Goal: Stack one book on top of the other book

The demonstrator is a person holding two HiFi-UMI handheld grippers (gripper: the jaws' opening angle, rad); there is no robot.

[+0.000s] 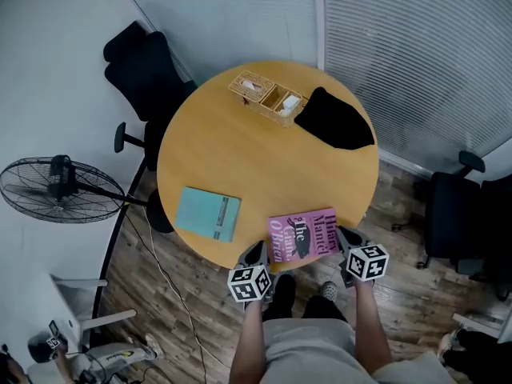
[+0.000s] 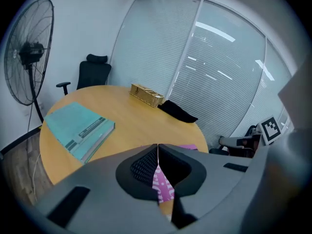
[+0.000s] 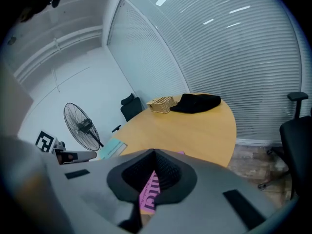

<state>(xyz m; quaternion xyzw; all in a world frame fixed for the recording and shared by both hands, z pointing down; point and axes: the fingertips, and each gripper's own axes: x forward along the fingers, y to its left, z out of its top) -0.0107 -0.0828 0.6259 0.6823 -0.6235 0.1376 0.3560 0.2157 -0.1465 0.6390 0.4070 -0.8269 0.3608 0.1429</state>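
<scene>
Head view: pink book lies at the near edge of the round table. Cover reads "Hilary Mantel", "The Giant O'Brien". Teal book lies at the table's near-left edge, print too small to read. Left gripper and right gripper sit at the table's near rim, one either side of the pink book.
Left gripper view: jaws closed tip to tip, gripping nothing. Pink cover shows below them.
Right gripper view: jaws likewise together and empty, with part of the cover lettering below.

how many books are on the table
2. A teal book lies flat near the left edge of the table; a pink book lies at its near edge. No third book seems hidden.
</scene>
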